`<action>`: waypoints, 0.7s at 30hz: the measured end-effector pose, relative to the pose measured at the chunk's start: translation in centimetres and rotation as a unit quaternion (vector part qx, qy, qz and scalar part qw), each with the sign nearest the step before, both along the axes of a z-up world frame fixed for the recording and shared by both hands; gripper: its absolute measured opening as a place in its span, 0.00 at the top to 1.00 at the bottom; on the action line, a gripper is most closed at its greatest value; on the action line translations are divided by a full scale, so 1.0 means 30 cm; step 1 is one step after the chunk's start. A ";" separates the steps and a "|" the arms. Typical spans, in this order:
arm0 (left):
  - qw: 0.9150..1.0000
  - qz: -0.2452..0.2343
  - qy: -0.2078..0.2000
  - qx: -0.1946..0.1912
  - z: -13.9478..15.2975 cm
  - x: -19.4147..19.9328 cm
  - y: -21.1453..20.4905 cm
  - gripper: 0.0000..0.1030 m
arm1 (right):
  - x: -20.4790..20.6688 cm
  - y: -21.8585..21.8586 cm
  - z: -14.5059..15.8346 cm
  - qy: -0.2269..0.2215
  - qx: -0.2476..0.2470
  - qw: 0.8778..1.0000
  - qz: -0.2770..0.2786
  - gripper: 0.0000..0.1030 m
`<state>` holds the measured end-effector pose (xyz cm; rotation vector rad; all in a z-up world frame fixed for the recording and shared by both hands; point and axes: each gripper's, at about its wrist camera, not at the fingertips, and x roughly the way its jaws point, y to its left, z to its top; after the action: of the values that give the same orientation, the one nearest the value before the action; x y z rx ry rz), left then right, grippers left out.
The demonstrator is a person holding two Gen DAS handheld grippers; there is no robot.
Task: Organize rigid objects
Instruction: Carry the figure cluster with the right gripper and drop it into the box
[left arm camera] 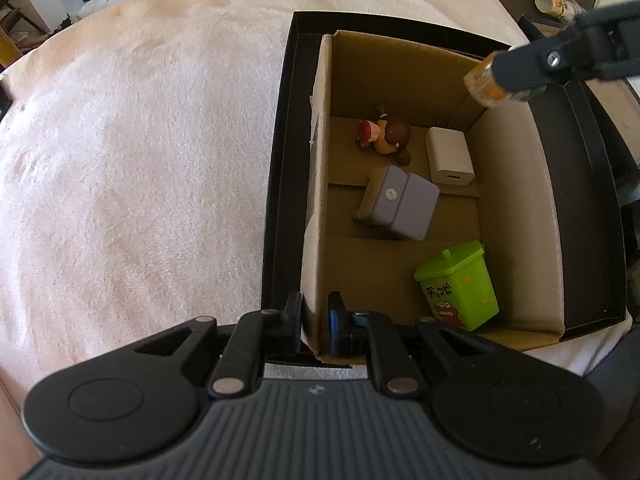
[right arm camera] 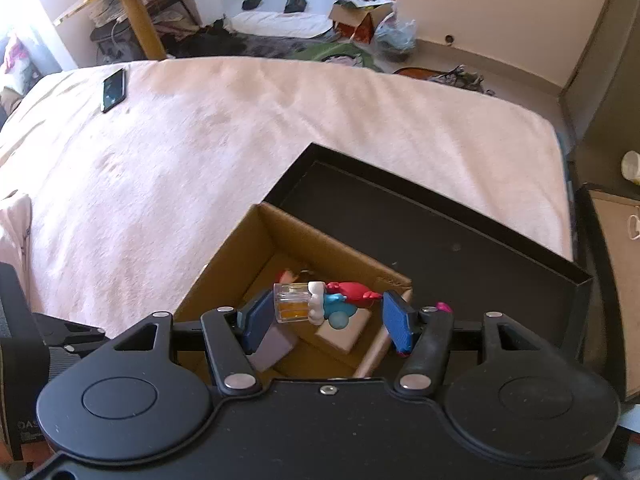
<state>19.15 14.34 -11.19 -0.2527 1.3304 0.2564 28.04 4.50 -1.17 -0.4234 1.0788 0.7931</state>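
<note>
Orange-filled clear cube (right arm camera: pixel 293 303) touches right gripper's (right arm camera: pixel 325 322) left jaw only.

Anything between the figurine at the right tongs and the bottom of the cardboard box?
The cardboard box top is open. Seen from the right wrist, the white charger lies right under the figurine, purple case beside it; it would likely land on the charger.

In the cardboard box (left arm camera: pixel 400 60) lie one doll figurine (left arm camera: pixel 386 132), one white charger (left arm camera: pixel 450 156), one lilac case (left arm camera: pixel 400 200) and one green toy bin (left arm camera: pixel 458 286). At 1 o'clock there is one clear orange block (left arm camera: pixel 482 82), and one black tray (left arm camera: pixel 280 200) holds the box.
</note>
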 end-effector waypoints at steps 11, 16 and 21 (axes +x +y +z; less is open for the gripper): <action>1.000 0.004 -0.004 -0.009 -0.002 -0.005 0.012 0.88 | -0.044 0.034 -0.071 0.026 -0.033 0.999 0.014 0.43; 1.000 0.004 -0.004 -0.010 -0.002 -0.005 0.014 0.88 | -0.035 0.016 -0.055 0.020 -0.033 0.999 0.008 0.42; 1.000 0.006 -0.002 -0.008 -0.004 -0.002 0.014 0.88 | 0.018 -0.050 -0.033 0.032 -0.009 0.999 -0.015 0.42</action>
<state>19.08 14.76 -11.31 -0.2744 1.3272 0.2555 28.58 3.02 -2.17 -0.3989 1.1504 0.7747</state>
